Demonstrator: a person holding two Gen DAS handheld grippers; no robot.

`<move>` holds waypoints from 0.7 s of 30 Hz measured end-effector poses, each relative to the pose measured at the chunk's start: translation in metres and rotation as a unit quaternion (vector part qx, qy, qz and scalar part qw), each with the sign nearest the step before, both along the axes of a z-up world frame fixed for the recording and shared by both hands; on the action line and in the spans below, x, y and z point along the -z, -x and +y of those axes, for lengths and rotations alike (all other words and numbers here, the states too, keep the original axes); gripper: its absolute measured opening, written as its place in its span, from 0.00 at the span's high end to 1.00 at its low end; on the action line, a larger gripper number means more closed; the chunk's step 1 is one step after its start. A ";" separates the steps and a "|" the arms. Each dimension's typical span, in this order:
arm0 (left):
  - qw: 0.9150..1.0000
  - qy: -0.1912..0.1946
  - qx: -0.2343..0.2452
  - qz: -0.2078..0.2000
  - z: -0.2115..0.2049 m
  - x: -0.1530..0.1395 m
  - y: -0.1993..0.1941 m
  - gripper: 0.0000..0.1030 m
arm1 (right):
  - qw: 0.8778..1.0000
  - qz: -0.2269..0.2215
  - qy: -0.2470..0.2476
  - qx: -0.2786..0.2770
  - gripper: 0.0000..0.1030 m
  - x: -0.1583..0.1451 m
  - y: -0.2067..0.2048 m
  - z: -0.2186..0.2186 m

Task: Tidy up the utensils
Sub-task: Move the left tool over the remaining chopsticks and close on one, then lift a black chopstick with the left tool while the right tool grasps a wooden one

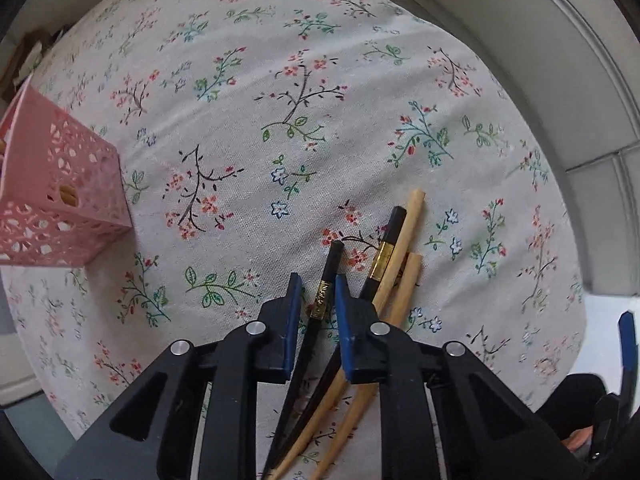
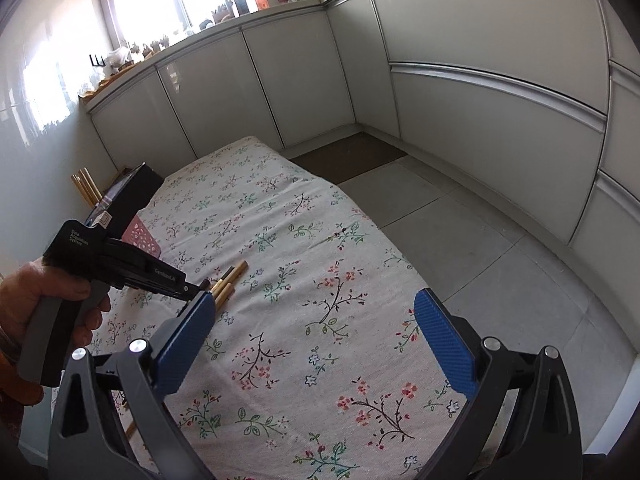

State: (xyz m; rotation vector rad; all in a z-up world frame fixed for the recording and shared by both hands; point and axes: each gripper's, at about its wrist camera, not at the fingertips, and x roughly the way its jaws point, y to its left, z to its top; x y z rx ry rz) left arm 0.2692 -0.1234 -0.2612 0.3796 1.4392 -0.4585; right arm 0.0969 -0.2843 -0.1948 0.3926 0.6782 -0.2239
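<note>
Basket: a pink lattice basket (image 1: 60, 196) sits on the cloth at about nine o'clock of the left wrist view, well apart from the chopsticks; something tan shows through its holes, too unclear to name.

Tablecloth: a pale flowered tablecloth (image 1: 280, 92) covers the whole table.

Left gripper: the left gripper (image 1: 318, 300) is low over the cloth at six o'clock, its blue pads narrowed around one black chopstick (image 1: 326, 280) with a gold band. A slim gap shows on either side of the stick, so I cannot tell whether it is truly pinched.

Other chopsticks: a second black chopstick (image 1: 386, 252) and two bamboo chopsticks (image 1: 400, 240) lie just beside the right pad, toward one o'clock, crossing one another on the cloth.

Left hand: in the right wrist view the left hand (image 2: 44, 300) grips the tool's handle at nine o'clock.

Right gripper: the right gripper (image 2: 316, 340) hangs above the cloth, jaws spread wide, nothing between them.

Cabinets: grey cabinets (image 2: 480, 80) run behind the table from eleven to three o'clock.
</note>
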 end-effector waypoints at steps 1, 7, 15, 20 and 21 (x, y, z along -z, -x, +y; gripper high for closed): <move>1.000 -0.004 0.010 -0.009 -0.003 0.000 0.004 0.88 | 1.000 0.008 -0.003 -0.001 0.06 0.002 -0.004 0.001; 0.997 0.059 -0.032 -0.036 0.023 -0.006 0.017 0.94 | 0.996 0.087 -0.019 -0.011 0.06 0.010 -0.040 0.009; 0.975 0.193 -0.050 -0.095 0.103 -0.079 0.060 0.94 | 0.958 0.265 -0.104 -0.016 0.29 0.039 -0.126 0.025; 0.954 0.248 -0.056 -0.156 0.125 -0.133 0.079 0.94 | 0.935 0.332 -0.122 -0.006 0.51 0.059 -0.156 0.038; 0.951 0.254 -0.057 -0.164 0.128 -0.142 0.078 0.94 | 0.936 0.332 -0.115 -0.002 0.51 0.057 -0.158 0.040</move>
